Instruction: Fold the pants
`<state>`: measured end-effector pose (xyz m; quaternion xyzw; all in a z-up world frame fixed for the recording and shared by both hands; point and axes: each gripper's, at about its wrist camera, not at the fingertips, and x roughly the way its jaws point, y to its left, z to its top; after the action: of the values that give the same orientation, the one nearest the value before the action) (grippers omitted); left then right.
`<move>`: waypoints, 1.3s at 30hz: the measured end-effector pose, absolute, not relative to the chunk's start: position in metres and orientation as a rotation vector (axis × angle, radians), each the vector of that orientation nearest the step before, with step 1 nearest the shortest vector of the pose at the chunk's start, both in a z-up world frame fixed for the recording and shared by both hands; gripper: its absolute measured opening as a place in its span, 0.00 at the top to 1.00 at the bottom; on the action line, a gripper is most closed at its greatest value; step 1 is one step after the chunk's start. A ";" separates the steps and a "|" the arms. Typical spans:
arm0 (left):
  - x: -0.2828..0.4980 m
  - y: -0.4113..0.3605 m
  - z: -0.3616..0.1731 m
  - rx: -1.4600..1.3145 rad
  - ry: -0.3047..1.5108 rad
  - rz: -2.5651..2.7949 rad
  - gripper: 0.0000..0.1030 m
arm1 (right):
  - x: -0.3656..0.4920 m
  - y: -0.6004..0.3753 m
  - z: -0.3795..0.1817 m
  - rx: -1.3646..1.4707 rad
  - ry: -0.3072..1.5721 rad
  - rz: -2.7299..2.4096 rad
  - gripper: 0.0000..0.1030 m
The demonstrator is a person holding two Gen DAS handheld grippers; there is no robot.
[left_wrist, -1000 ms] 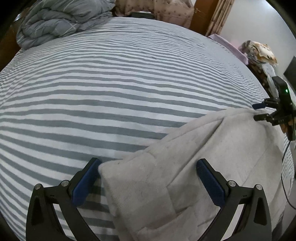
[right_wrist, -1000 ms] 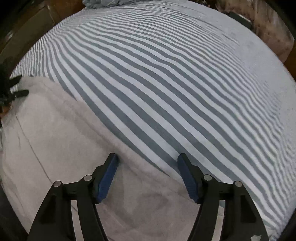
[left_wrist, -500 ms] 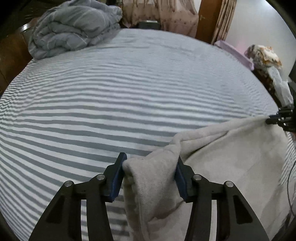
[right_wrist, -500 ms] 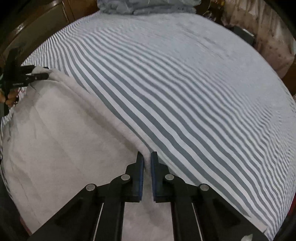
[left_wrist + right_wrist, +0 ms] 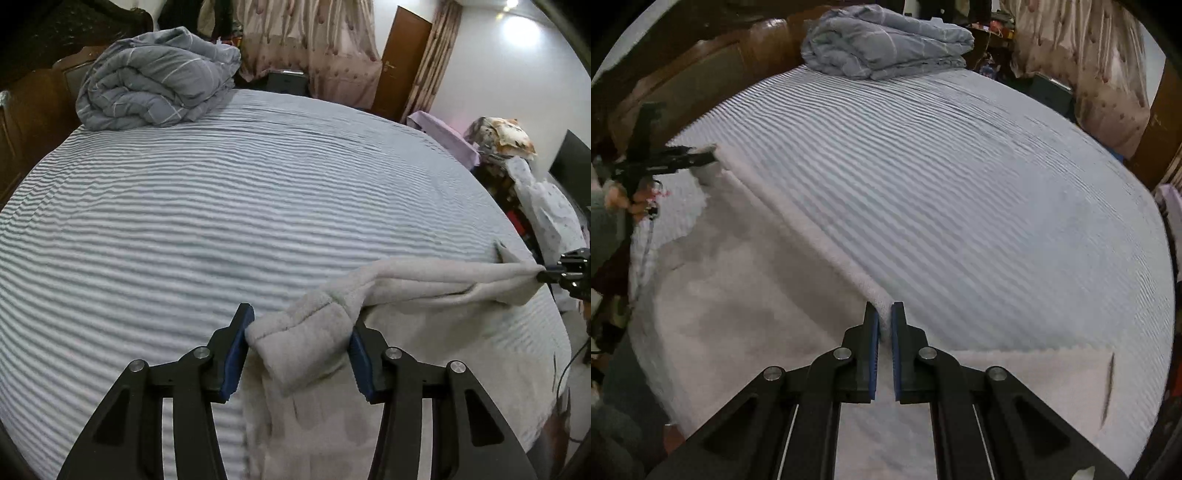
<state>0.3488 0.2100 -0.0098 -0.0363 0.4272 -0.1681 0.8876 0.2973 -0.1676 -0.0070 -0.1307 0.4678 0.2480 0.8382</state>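
Light grey fleece pants (image 5: 424, 288) hang stretched between my two grippers above the striped bed (image 5: 221, 206). My left gripper (image 5: 298, 332) is shut on a thick bunched corner of the pants, blue pads pressing both sides. In the left wrist view my right gripper (image 5: 543, 275) shows at the far right, pinching the other corner. In the right wrist view my right gripper (image 5: 882, 321) is shut on the thin top edge of the pants (image 5: 746, 295), which drape down to the left. My left gripper (image 5: 701, 158) shows there at far left, held by a hand.
A folded grey duvet (image 5: 155, 85) lies at the far end of the bed. A wooden headboard (image 5: 701, 74) runs along the left. Curtains (image 5: 306, 40), a door and cluttered furniture (image 5: 509, 147) stand beyond the bed's right side.
Both grippers closed on the pants' edge, then lifted it off the bed. The fabric now hangs taut between them and more of the room shows.
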 end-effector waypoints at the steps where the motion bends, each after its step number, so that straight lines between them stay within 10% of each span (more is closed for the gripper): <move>1: 0.337 0.211 -0.008 -0.075 0.886 -0.358 0.52 | 0.282 -0.164 -0.006 -0.264 0.988 0.528 0.95; 18: 0.171 0.214 -0.083 -0.069 1.154 -0.330 0.51 | 0.121 -0.167 -0.129 -0.087 1.179 0.533 0.95; 39: 0.172 0.241 -0.095 -0.853 1.112 -0.184 0.50 | 0.112 -0.159 -0.136 -0.077 1.138 0.483 0.94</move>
<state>0.1720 0.2407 -0.0946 -0.3918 0.5107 -0.0844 0.7606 0.1121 -0.1592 -0.1358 -0.0360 0.5335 0.2263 0.8142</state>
